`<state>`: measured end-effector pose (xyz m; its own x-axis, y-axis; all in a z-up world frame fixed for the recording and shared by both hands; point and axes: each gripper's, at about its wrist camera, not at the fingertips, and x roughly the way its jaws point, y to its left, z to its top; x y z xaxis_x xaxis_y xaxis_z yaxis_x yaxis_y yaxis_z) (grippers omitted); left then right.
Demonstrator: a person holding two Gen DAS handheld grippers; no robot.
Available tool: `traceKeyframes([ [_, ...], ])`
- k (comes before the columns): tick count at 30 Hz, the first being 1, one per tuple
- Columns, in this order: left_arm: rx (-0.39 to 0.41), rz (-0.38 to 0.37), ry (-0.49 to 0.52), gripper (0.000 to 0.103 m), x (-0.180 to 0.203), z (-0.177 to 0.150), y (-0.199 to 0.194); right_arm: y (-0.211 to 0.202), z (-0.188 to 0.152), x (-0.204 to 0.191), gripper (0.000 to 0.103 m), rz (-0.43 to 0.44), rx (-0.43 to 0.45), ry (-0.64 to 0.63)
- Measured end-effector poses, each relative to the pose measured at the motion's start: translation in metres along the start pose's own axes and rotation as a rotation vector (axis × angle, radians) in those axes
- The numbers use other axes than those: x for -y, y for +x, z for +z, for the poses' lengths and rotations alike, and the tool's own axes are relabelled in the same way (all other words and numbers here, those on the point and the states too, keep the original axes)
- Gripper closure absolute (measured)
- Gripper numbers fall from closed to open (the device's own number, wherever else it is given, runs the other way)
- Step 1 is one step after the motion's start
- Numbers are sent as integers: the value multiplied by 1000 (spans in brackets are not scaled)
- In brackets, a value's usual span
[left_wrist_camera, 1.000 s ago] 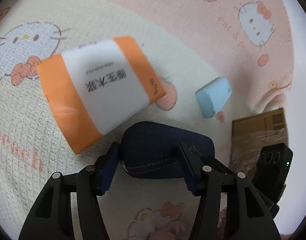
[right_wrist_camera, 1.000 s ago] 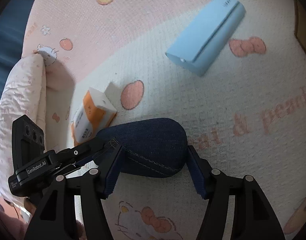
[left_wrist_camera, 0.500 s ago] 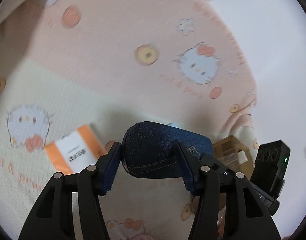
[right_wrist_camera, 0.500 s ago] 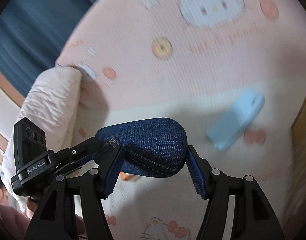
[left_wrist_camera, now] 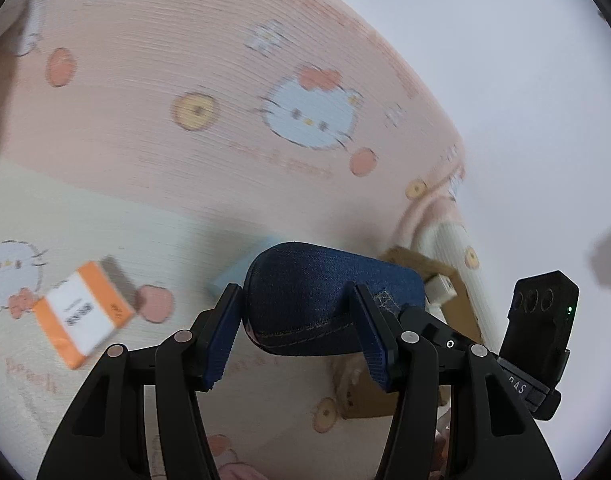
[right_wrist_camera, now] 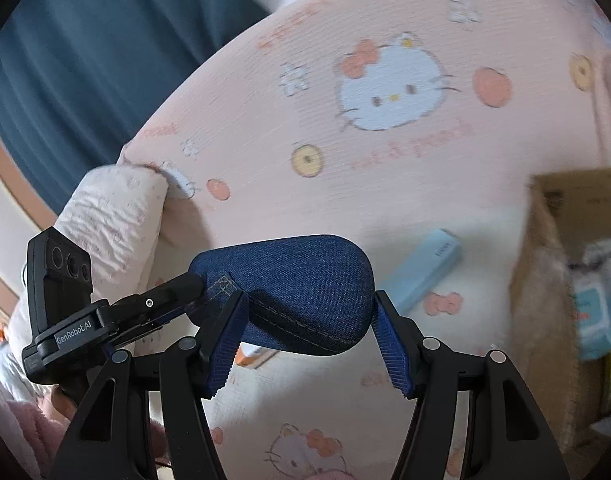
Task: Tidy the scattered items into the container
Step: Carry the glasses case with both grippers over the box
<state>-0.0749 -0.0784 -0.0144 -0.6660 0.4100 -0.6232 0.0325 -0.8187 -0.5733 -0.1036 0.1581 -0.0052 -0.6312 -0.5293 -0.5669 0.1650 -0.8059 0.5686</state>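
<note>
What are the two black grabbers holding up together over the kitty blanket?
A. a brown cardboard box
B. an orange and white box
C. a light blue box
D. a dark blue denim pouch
D: the dark blue denim pouch sits clamped between the blue pads of the left gripper and the right gripper, while the other boxes are apart from both.

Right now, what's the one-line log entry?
left gripper: shut on denim case | right gripper: shut on denim case | cardboard box: right | blue box, orange box: on blanket

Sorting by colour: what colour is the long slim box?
Light blue box; right wrist view shows it best.
</note>
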Motion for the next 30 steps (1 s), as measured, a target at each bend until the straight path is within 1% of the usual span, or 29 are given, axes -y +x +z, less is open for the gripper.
traceKeyframes([
  [8, -105, -82, 71, 44, 68, -8, 49, -59, -1, 58, 42, -86, 48, 52],
  [11, -143, -108, 96, 44, 94, -16, 71, -76, 1, 79, 42, -106, 54, 75],
  [17, -197, -151, 149, 44, 136, -30, 98, -113, -1, 122, 42, -141, 65, 126],
  [19, -228, -164, 177, 44, 152, -35, 108, -125, -2, 135, 42, -150, 72, 147],
  [22, -262, -178, 199, 44, 168, -41, 120, -136, -5, 150, 42, -163, 70, 166],
  [25, -302, -183, 198, 44, 180, -47, 134, -143, -8, 165, 42, -180, 53, 192],
  [30, -350, -172, 192, 44, 192, -46, 161, -146, -6, 192, 42, -193, 25, 241],
])
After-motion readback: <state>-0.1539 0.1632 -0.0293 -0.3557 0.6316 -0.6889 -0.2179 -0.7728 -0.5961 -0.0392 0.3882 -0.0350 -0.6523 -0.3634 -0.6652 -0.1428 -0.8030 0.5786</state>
